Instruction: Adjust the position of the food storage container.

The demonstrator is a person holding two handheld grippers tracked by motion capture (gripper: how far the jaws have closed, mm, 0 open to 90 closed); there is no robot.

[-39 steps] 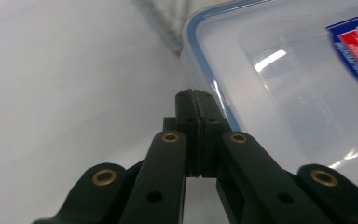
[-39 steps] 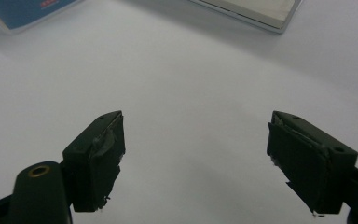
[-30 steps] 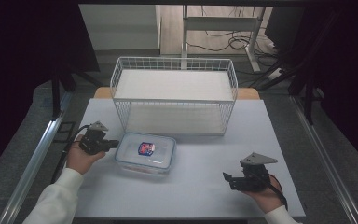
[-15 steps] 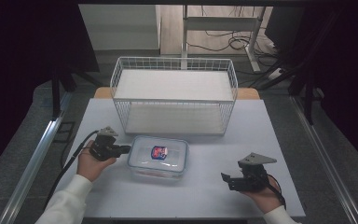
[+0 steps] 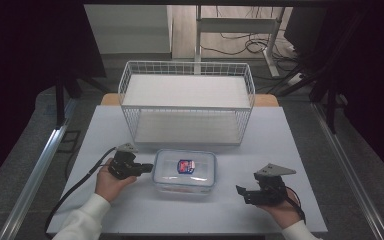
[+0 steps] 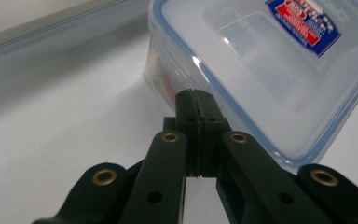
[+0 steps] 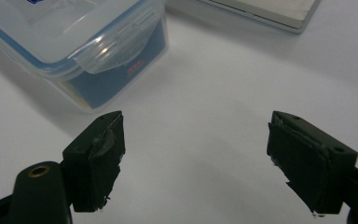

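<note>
Near the counter's [image 5: 130, 220] front edge, the left claw [image 5: 145, 169], jaws pressed together on nothing, noses against the clear lidded container [image 5: 184, 171] (probably light, rigid, slick-walled; best taken by its rim or latch tabs), while the right claw [image 5: 241, 193] waits wide open.

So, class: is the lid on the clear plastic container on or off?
On. The lid sits flat on the container, and its side flap is folded down.
</note>
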